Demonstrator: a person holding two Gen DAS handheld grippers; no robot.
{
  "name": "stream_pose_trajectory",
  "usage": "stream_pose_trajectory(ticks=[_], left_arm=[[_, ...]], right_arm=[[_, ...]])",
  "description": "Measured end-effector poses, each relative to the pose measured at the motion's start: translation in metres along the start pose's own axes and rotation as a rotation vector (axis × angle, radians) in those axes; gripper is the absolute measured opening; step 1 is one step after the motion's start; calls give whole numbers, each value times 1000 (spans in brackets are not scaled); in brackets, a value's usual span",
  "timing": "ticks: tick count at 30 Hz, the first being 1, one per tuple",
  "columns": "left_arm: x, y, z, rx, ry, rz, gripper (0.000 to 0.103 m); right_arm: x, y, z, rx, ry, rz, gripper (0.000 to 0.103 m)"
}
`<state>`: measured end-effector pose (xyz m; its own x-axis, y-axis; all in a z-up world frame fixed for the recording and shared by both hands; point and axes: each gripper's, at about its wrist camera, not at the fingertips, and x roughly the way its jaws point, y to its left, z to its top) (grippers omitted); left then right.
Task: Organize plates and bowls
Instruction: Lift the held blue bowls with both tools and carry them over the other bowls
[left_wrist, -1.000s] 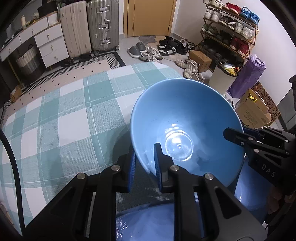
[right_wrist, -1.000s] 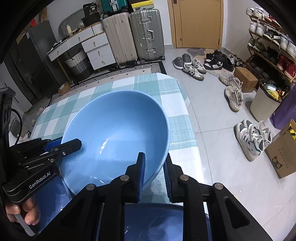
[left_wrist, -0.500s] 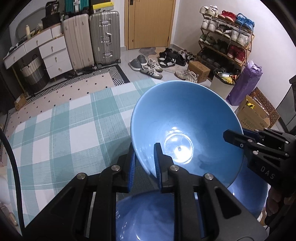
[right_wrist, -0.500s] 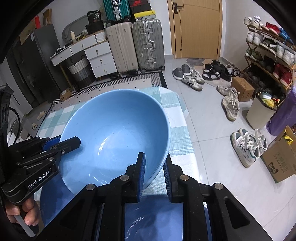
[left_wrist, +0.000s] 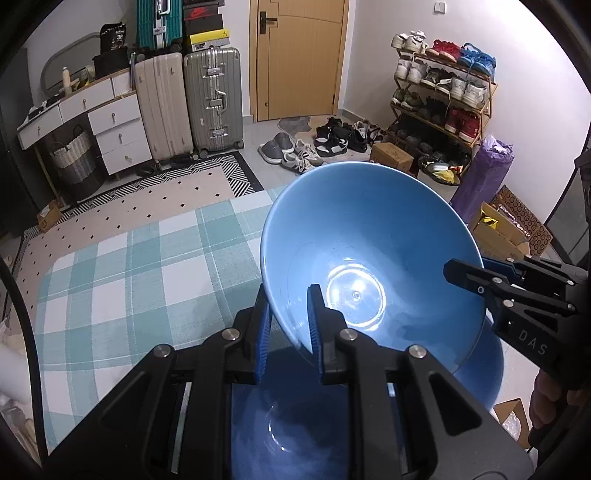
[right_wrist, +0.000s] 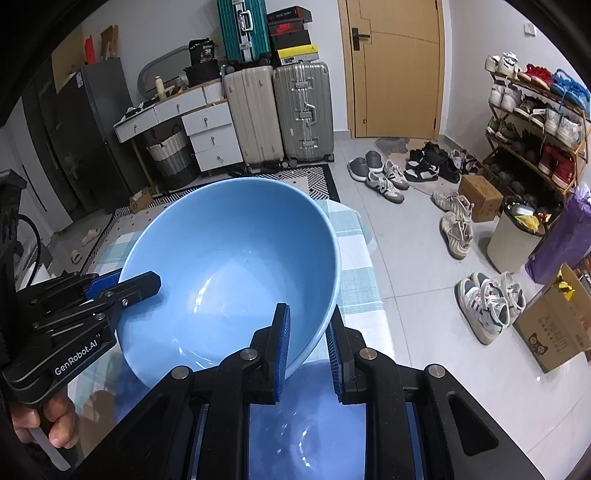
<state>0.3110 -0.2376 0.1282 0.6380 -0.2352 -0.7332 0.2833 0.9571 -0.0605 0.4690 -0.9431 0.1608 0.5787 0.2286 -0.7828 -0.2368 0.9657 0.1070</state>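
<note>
A light blue bowl (left_wrist: 369, 251) is held in the air by both grippers. My left gripper (left_wrist: 288, 317) is shut on the bowl's near rim; it shows from the side in the right wrist view (right_wrist: 125, 284). My right gripper (right_wrist: 308, 332) is shut on the opposite rim of the bowl (right_wrist: 229, 266); it shows in the left wrist view (left_wrist: 465, 273). Below the bowl lies a darker blue dish (left_wrist: 280, 424), also seen in the right wrist view (right_wrist: 306, 424), partly hidden by the grippers.
A table with a teal and white checked cloth (left_wrist: 129, 280) lies below. Its right edge (right_wrist: 373, 280) drops to a tiled floor with shoes (right_wrist: 487, 306). Suitcases (left_wrist: 210, 99), drawers (left_wrist: 110, 125) and a shoe rack (left_wrist: 443, 96) stand far behind.
Both grippers have lifted the light blue bowl higher above the table. More of the darker blue dish below shows now. Both grips are unchanged.
</note>
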Motion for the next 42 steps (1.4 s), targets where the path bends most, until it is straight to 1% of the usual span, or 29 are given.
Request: stream_pose_trajectory(ticks=[8, 13, 19, 24, 30, 35, 36, 42], left_arm=[[-57, -4, -16, -14, -34, 17, 16], [-86, -3, -28, -30, -49, 28, 16], [-121, -4, -45, -49, -63, 38, 16], [-143, -8, -59, -51, -67, 46, 16], [-158, -8, -75, -60, -68, 48, 16], [-161, -4, -88, -71, -65, 52, 16], [-155, -2, -87, -74, -63, 53, 16], [-147, 8, -104, -91, -41, 54, 16]], right_arm=[[-32, 19, -9, -28, -29, 16, 20], [-48, 36, -18, -51, -42, 39, 20], [-61, 49, -31, -71, -45, 57, 20], [-69, 57, -41, -78, -45, 65, 20], [-78, 68, -50, -86, -46, 74, 20], [-80, 77, -57, -101, -44, 77, 20], [-79, 79, -59, -102, -43, 78, 20], [-76, 86, -68, -103, -29, 89, 20]])
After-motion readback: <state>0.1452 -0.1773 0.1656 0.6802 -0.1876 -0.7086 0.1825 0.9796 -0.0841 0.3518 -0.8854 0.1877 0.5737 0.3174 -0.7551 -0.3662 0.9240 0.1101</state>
